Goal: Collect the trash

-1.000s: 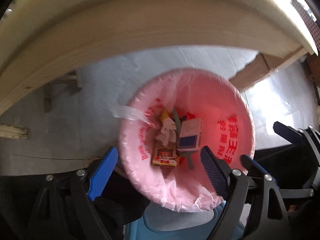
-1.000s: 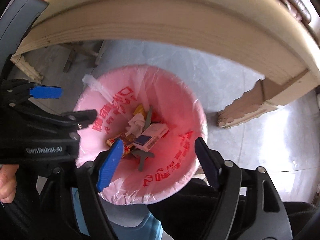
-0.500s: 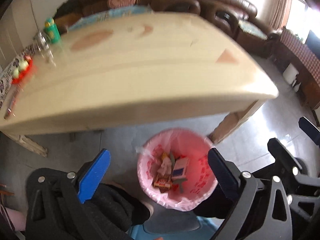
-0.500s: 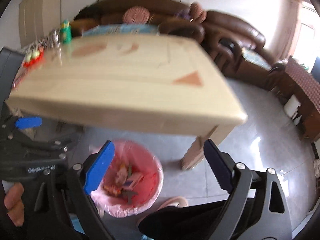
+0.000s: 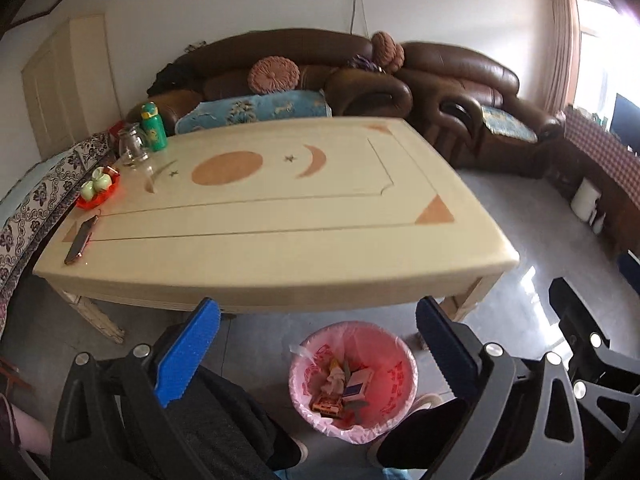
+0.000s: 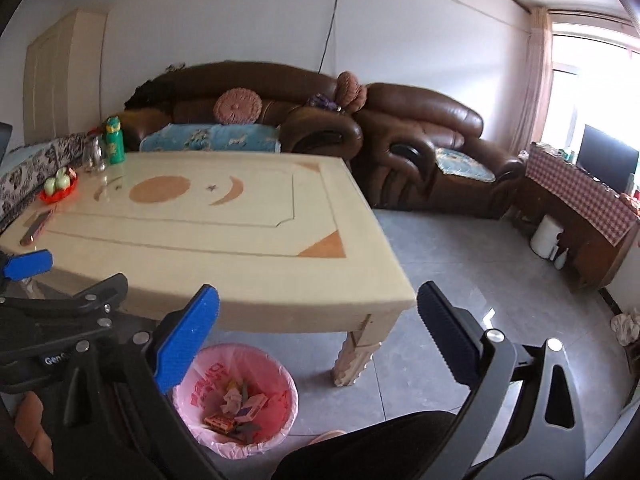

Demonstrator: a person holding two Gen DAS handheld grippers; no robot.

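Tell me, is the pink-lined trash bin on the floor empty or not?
Not empty. The trash bin holds small boxes and crumpled wrappers at its bottom.

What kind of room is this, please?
Most likely a home living room: a brown leather sofa with round cushions stands behind a low cream wooden coffee table, and a dark television screen sits by the curtained window.

table (image 5: 280,216) centre/right bare | clutter at 9–10 o'clock: bottle (image 5: 154,126), jug (image 5: 132,146), phone (image 5: 81,239) | bin (image 5: 354,380) at 6 o'clock, mouth unobstructed
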